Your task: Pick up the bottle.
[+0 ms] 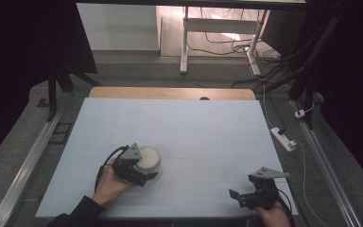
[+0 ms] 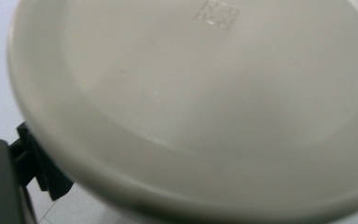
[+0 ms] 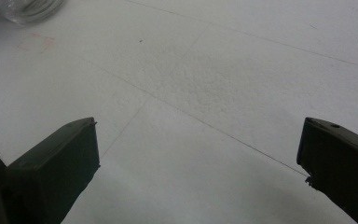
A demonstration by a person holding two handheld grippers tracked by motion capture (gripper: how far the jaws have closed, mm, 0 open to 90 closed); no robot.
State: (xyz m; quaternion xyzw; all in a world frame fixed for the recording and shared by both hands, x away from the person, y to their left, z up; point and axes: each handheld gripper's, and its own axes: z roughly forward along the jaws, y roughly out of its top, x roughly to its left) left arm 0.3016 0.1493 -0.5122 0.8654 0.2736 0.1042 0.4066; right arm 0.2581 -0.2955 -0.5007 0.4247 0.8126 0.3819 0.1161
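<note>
At left on the white table (image 1: 184,127), left gripper (image 1: 144,176) in the person's left hand (image 1: 108,185), pressed against the near side of a round white dish (image 1: 150,158). Dish left of table centre, toward the near edge. In the left gripper view, dish (image 2: 205,107) huge and close, its pale underside or face tilted toward the camera, a small embossed square mark (image 2: 216,13) near the top; one black jaw just at its lower left rim, touching. Other jaw hidden behind the dish, so cannot tell whether clamped on the rim or merely alongside.

Middle of the table bare, faint lines across the sheet.

At right, near the front corner, right gripper (image 1: 240,197) held low in the right hand (image 1: 274,215), well apart from the dish. In the right gripper view, right gripper (image 3: 198,161) with jaws spread wide, nothing between them but table; a clear glass object (image 3: 25,9) at the top left corner, far off.
</note>
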